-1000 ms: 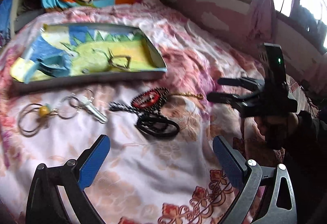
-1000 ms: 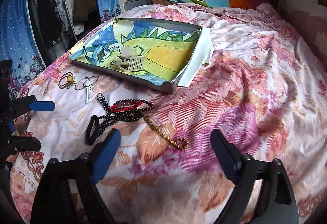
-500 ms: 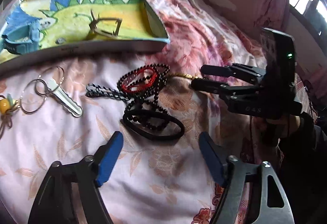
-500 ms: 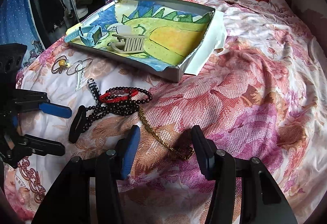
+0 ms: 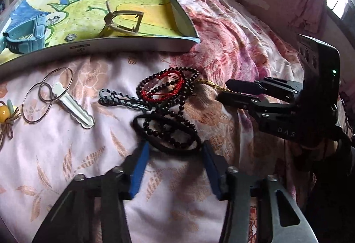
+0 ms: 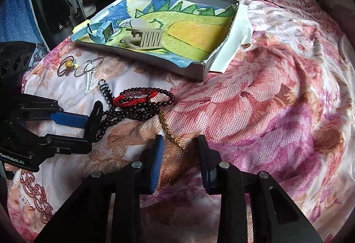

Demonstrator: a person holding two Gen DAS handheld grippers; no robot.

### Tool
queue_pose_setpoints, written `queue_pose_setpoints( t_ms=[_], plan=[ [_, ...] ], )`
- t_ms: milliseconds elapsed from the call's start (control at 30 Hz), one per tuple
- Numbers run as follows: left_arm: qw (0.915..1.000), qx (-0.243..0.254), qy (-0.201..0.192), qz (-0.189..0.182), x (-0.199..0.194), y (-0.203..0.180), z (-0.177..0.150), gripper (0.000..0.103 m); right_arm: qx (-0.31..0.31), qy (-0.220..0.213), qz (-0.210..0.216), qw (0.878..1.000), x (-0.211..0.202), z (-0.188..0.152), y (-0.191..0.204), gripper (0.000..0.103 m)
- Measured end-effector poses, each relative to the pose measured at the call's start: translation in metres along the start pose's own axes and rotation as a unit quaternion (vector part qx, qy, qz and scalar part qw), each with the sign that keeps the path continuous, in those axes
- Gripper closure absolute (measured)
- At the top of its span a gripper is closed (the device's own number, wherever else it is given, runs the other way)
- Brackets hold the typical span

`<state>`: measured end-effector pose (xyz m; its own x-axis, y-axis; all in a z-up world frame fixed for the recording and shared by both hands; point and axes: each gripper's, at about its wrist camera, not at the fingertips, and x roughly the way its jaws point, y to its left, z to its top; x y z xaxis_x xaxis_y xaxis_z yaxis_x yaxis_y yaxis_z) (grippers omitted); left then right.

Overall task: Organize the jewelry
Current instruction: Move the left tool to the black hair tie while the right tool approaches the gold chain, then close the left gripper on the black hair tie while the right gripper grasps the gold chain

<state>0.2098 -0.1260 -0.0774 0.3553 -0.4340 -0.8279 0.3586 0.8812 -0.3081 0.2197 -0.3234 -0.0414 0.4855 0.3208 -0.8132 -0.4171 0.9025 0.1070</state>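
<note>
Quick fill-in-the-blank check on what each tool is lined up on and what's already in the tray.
1. The right tool straddles the ____ chain.
2. The left tool straddles the black ____.
3. The blue watch lies inside the ____.
4. The hoop earrings lie on the ____, outside the tray.

Missing words: gold; band; tray; bedspread

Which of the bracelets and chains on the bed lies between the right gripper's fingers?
The gold chain: its end lies between the open right gripper. The dark beads and red bracelet lie farther away.
</note>
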Motion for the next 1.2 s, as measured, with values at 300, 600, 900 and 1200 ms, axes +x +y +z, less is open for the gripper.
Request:
queue_pose_setpoints(
  t_ms=[300, 600, 900, 1200],
  plan=[
    [0.9986, -0.051, 0.003, -0.016, 0.003, 0.02, 0.0, 0.095, 0.026, 0.014, 0.019, 0.999, 0.002, -0.002, 0.0, 0.088],
    [0.9961, -0.083, -0.012, -0.03, -0.005, 0.033, -0.005, 0.101, 0.027, 0.011, 0.025, 0.999, -0.003, -0.006, 0.014, 0.099],
    [0.9953, -0.083, -0.039, -0.032, -0.017, 0.036, 0.001, 0.067, 0.044, 0.007, 0.051, 0.998, -0.005, -0.007, 0.018, 0.1],
    [0.9947, -0.095, -0.029, -0.027, 0.002, 0.041, 0.022, 0.044, 0.023, 0.007, 0.023, 0.999, -0.007, -0.009, 0.025, 0.099]
  ],
)
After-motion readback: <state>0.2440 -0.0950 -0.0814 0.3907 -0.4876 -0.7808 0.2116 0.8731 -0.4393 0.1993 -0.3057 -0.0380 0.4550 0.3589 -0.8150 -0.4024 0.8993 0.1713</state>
